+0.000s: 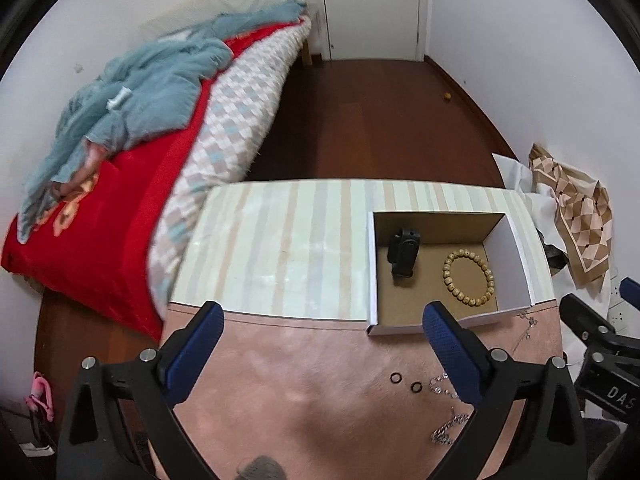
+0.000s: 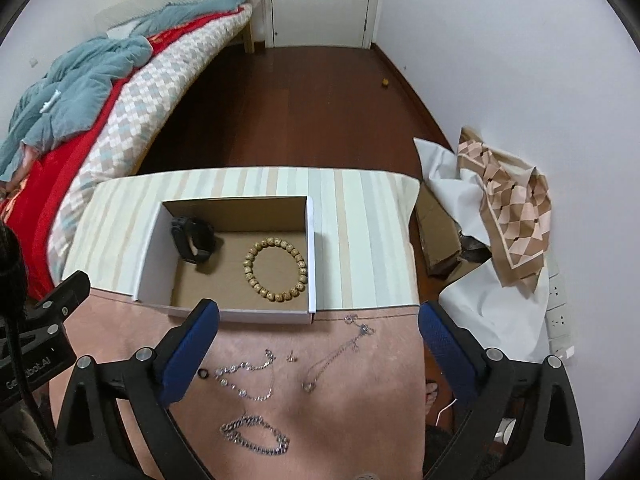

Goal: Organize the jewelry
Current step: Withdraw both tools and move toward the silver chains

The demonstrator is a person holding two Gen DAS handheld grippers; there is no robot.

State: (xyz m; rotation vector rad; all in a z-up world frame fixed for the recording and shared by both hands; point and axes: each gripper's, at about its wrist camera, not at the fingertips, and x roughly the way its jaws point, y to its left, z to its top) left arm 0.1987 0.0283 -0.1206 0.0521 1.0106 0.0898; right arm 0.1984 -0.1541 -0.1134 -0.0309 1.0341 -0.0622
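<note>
An open cardboard box (image 2: 150,264) (image 1: 372,264) stands on the table and holds a tan bead bracelet (image 2: 275,274) (image 1: 468,278) and a black watch (image 2: 192,240) (image 1: 404,252). On the pink cloth in front lie a thick silver chain (image 2: 256,438) (image 1: 448,430), a beaded silver chain (image 2: 246,378), a thin pendant necklace (image 2: 336,354), a small stud (image 2: 291,357) and two black rings (image 1: 395,378) (image 1: 416,387). My left gripper (image 1: 324,356) is open and empty above the cloth. My right gripper (image 2: 318,350) is open and empty above the chains.
A bed (image 1: 120,208) with red and blue bedding stands to the left. Crumpled wrapping paper (image 2: 508,208) and a brown carton (image 2: 436,232) lie on the floor to the right. A striped cover (image 2: 360,240) lies on the far half of the table.
</note>
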